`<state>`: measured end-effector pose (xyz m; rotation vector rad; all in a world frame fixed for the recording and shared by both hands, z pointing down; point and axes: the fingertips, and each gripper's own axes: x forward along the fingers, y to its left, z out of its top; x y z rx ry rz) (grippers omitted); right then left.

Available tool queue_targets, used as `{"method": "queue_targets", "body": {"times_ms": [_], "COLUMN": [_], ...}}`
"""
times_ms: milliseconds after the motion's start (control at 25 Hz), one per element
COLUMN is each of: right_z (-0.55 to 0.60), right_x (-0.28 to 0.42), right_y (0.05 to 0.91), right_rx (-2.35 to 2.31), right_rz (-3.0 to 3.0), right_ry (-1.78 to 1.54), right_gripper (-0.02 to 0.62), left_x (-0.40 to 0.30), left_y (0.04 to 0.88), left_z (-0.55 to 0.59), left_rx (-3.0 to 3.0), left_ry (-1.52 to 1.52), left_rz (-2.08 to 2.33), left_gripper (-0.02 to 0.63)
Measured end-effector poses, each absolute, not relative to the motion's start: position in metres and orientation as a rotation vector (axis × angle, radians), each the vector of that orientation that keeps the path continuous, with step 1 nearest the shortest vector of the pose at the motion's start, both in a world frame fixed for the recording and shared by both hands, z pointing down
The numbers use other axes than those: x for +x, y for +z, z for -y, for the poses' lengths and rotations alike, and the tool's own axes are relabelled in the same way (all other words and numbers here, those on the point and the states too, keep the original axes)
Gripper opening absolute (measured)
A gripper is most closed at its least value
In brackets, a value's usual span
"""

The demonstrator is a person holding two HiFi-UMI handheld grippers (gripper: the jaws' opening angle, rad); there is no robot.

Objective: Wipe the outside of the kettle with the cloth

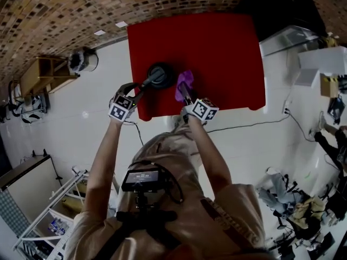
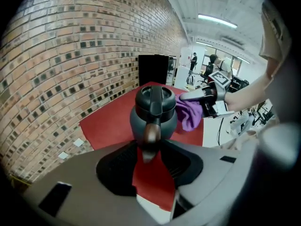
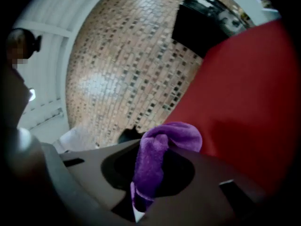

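On table (image 1: 227,47): L gripper (image 2: 149,145) ajar round kettle handle (image 2: 152,128) (own view only); R gripper (image 1: 185,95) clamps cloth (image 3: 157,149).

I see a red rectangular tabletop (image 1: 217,53), mottled brown brick wall (image 1: 54,10) behind it, glossy white floor (image 1: 70,129), small wooden shelf unit (image 1: 46,72) at left, white metal rack (image 1: 54,210) near me.

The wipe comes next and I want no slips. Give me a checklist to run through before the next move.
1. Grip on cloth by right gripper: ok, jaws shut on it.
2. Stance of kettle on table: ok, upright.
3. Place of handle: ok, between the jaws of the left gripper.
4. Hold on handle: not ok, those jaws stand apart.
5. Contact of cloth with kettle: cannot tell.
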<state>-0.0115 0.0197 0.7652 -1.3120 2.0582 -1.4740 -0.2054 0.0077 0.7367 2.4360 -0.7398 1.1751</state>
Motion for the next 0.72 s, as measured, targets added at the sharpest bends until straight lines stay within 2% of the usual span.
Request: {"method": "queue_targets", "body": {"times_ms": [160, 320, 720], "right_z": [-0.038, -0.041, -0.045], "right_x": [-0.064, -0.091, -0.081], "right_y": [0.699, 0.762, 0.909], "right_rx": [-1.215, -1.308, -1.413], "right_rz": [-2.377, -2.42, -2.213], "right_ry": [-1.276, -1.38, -1.907], "right_gripper": [0.08, 0.08, 0.078], "left_x": [-0.204, -0.193, -0.185], "left_y": [0.723, 0.73, 0.736], "left_z": [-0.004, -0.006, -0.004], "left_rx": [2.49, 2.491, 2.491], "left_ry": [1.114, 1.159, 1.237], "left_rz": [0.753, 0.709, 0.653], "left_gripper": [0.157, 0.156, 0.13]}}
